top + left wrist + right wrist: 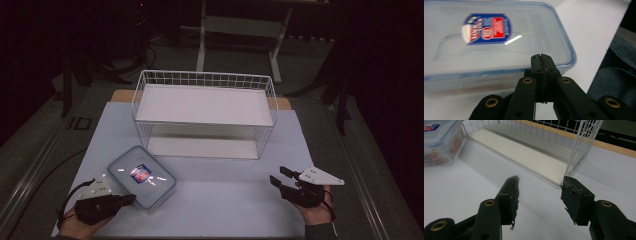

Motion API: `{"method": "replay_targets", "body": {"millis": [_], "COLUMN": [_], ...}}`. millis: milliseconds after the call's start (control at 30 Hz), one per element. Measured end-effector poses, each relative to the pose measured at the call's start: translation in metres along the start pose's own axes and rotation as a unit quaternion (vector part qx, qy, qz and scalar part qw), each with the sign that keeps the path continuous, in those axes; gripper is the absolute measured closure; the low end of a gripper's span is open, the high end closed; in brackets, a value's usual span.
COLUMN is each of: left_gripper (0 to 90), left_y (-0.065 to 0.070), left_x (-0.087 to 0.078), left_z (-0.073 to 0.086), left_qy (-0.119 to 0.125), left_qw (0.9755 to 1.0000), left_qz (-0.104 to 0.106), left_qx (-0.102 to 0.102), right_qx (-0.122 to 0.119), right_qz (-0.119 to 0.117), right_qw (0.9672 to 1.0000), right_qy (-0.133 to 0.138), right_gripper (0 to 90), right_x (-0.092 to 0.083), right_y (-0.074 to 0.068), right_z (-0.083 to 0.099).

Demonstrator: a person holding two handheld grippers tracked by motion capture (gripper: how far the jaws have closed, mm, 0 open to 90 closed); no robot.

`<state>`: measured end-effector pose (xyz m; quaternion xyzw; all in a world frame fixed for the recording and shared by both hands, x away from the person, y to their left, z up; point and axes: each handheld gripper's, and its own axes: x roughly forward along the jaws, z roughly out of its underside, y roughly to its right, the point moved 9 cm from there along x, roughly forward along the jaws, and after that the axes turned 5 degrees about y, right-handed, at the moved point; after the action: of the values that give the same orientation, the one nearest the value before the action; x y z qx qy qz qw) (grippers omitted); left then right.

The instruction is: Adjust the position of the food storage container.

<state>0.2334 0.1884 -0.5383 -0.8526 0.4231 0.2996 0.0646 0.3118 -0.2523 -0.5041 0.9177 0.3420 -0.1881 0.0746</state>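
While the lidded container [142, 176] sits in front of the wire rack [205, 114], unshelved, left gripper [131, 199] is closed empty against it; right gripper [279, 177] open, empty

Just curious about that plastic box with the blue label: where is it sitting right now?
In the high view the box lies on the table's near left, in front of the wire rack, right by the shut left tongs.

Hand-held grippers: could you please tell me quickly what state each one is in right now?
Left hand-held gripper: closed, empty, at the box.
Right hand-held gripper: open, empty.
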Motion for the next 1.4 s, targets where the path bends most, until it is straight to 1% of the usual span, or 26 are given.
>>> {"method": "replay_targets", "body": {"millis": [133,267,367,400,433,500,533,567,600,633,700,767,800,833,867,933,1000,1067,1133,1200,1267,1333,1367,1400], "left_gripper": [89.6,89.6,89.6,89.6,89.6,89.6,89.6,89.6,89.6,89.5,89.6,89.6,89.6,89.6,89.6,89.6,89.6,89.7,89.6,89.6,89.6,89.6,89.6,89.6], "left_y": [0.005,0.011,0.022,0.025,0.028,0.030,0.030,0.027,0.022,0.017,0.003,-0.013,-0.023,-0.033,-0.043,-0.063,-0.079,-0.092,-0.103,-0.109,-0.113,-0.117,-0.118,-0.120], "left_x": [0.008,0.019,0.031,0.035,0.039,0.043,0.044,0.044,0.044,0.042,0.036,0.028,0.024,0.020,0.017,0.010,0.005,0.002,0.000,-0.001,-0.002,0.000,0.001,0.002], "left_z": [-0.005,-0.012,-0.017,-0.019,-0.022,-0.026,-0.028,-0.031,-0.032,-0.034,-0.039,-0.044,-0.045,-0.046,-0.046,-0.044,-0.041,-0.036,-0.031,-0.027,-0.024,-0.016,-0.011,-0.006], "left_qy": [-0.003,0.001,0.000,-0.002,-0.005,-0.006,-0.001,0.003,0.000,0.003,0.012,0.028,0.035,0.037,0.042,0.049,0.053,0.049,0.039,0.034,0.036,0.030,0.021,0.015], "left_qw": [0.9999,0.9997,0.9989,0.9986,0.9981,0.9979,0.9979,0.9983,0.9985,0.9987,0.9988,0.9981,0.9972,0.9962,0.9953,0.9925,0.9888,0.9850,0.9826,0.9813,0.9803,0.9798,0.9796,0.9786], "left_qz": [0.007,0.012,0.032,0.035,0.036,0.039,0.041,0.028,0.016,0.008,-0.018,-0.042,-0.059,-0.074,-0.086,-0.112,-0.139,-0.164,-0.179,-0.187,-0.189,-0.191,-0.191,-0.195], "left_qx": [0.013,0.023,0.034,0.039,0.049,0.052,0.050,0.052,0.052,0.050,0.044,0.035,0.029,0.026,0.016,-0.003,-0.014,-0.023,-0.028,-0.034,-0.044,-0.053,-0.059,-0.063], "right_qx": [-0.001,0.001,-0.001,-0.001,-0.002,-0.002,-0.002,-0.001,0.000,-0.001,0.002,0.004,0.004,0.005,0.005,0.002,0.002,0.003,0.003,0.004,0.005,0.006,0.005,0.005], "right_qz": [-0.001,-0.001,-0.002,-0.002,-0.002,-0.002,-0.002,-0.002,-0.001,-0.001,0.001,0.002,0.002,0.002,0.002,0.002,0.003,0.004,0.005,0.005,0.006,0.005,0.006,0.005], "right_qw": [1.0000,1.0000,1.0000,1.0000,1.0000,1.0000,1.0000,1.0000,1.0000,1.0000,1.0000,1.0000,1.0000,1.0000,1.0000,1.0000,1.0000,1.0000,1.0000,1.0000,0.9999,0.9999,0.9999,0.9999], "right_qy": [0.001,0.000,0.000,0.000,0.000,0.001,0.001,0.002,0.003,0.003,0.004,0.006,0.006,0.007,0.006,0.006,0.006,0.006,0.007,0.007,0.008,0.009,0.009,0.009], "right_gripper": [47.8,47.8,47.9,48.0,48.0,48.0,48.0,48.0,48.0,48.0,48.0,48.1,48.1,48.0,48.0,48.1,48.2,48.2,48.2,48.2,48.2,48.2,48.2,48.2], "right_x": [0.001,0.001,0.002,0.002,0.003,0.002,0.002,0.002,0.001,0.001,-0.001,-0.002,-0.002,-0.002,-0.002,-0.002,-0.002,-0.002,-0.002,-0.003,-0.003,-0.003,-0.004,-0.004], "right_y": [0.000,0.000,-0.001,-0.002,-0.002,-0.002,-0.002,-0.002,-0.002,-0.001,0.000,0.001,0.001,0.001,0.001,0.001,0.001,0.001,0.001,0.001,0.002,0.002,0.002,0.002], "right_z": [0.000,0.000,-0.001,-0.001,-0.001,-0.001,-0.001,-0.001,-0.001,-0.001,-0.001,-0.001,-0.001,-0.001,-0.001,-0.001,-0.002,-0.002,-0.002,-0.002,-0.002,-0.002,-0.002,-0.002]}}
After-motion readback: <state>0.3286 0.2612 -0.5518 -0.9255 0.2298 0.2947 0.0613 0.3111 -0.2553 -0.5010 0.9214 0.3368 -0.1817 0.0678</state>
